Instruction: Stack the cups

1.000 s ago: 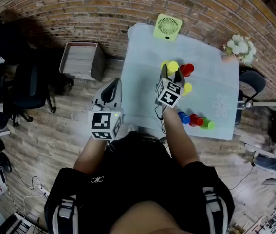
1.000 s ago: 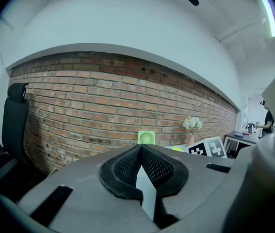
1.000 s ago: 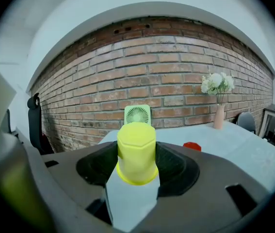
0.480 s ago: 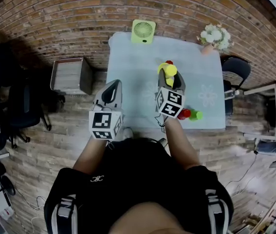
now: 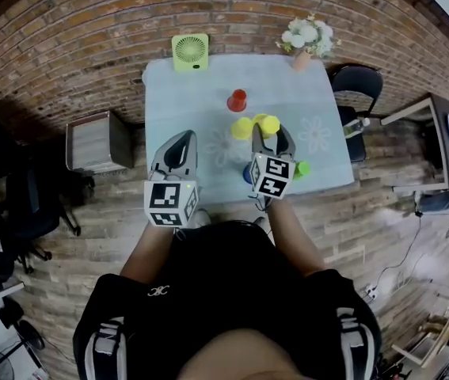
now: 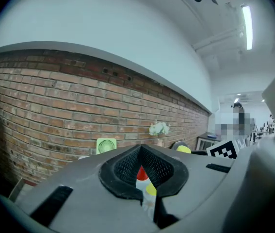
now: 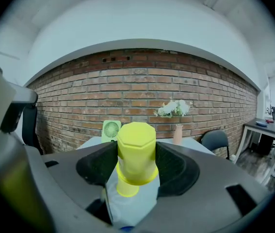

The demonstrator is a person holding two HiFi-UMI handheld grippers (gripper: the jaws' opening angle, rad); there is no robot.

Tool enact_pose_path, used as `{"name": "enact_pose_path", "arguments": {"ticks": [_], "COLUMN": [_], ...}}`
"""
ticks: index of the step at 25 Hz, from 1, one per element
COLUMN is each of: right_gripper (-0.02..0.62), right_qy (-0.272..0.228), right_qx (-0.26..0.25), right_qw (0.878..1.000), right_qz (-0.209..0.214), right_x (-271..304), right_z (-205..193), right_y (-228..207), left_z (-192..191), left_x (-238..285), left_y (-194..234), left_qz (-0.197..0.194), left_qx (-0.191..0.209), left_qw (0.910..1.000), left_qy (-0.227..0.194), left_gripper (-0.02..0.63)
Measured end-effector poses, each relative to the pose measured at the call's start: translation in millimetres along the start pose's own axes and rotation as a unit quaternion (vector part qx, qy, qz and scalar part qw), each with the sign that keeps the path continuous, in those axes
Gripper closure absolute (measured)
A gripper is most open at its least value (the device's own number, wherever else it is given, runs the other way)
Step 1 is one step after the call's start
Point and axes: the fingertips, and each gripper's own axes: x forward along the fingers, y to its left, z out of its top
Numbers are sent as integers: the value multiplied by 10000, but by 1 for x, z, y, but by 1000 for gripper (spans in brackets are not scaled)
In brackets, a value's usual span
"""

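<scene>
My right gripper [image 5: 270, 133] is shut on an upside-down yellow cup [image 7: 136, 152], held above the pale blue table [image 5: 184, 109]. A second yellow cup [image 5: 244, 127] stands on the table just left of the held one and shows below it in the right gripper view [image 7: 126, 188]. A red cup [image 5: 237, 100] stands alone farther back. A green cup [image 5: 302, 168] and a blue cup [image 5: 247, 173] peek out on either side of the right gripper's marker cube. My left gripper [image 5: 180, 142] hangs over the table's near left part, shut with nothing in it.
A green desk fan [image 5: 190, 51] sits at the table's back left edge and a vase of white flowers [image 5: 306, 39] at the back right. A dark chair [image 5: 356, 81] stands to the right, a grey cabinet [image 5: 97, 141] to the left. A brick wall is behind.
Both grippers have travelled across the table and risen a little, the right one carrying the yellow cup away from the red cup. The table has slid left and back in the head view.
</scene>
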Motion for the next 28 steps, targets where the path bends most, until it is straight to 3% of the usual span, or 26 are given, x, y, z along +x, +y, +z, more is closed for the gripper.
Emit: {"name": "enact_pose_path", "arguments": {"ticks": [14, 28], "right_gripper": [354, 354], "right_qy": [543, 822], "right_qx": [156, 282], "right_qw": [9980, 9958], "right_qz": [-275, -299], "right_x": [-39, -49], "right_z": [-57, -81], "right_y": [-48, -45], "left_z": [-14, -36], "left_x": [27, 39], "left_y": [-60, -72], "left_qz": [-632, -925], "left_qx": [30, -38], "left_qw": [9977, 9942], "left_qy": [236, 541], "left_gripper": [603, 603]}}
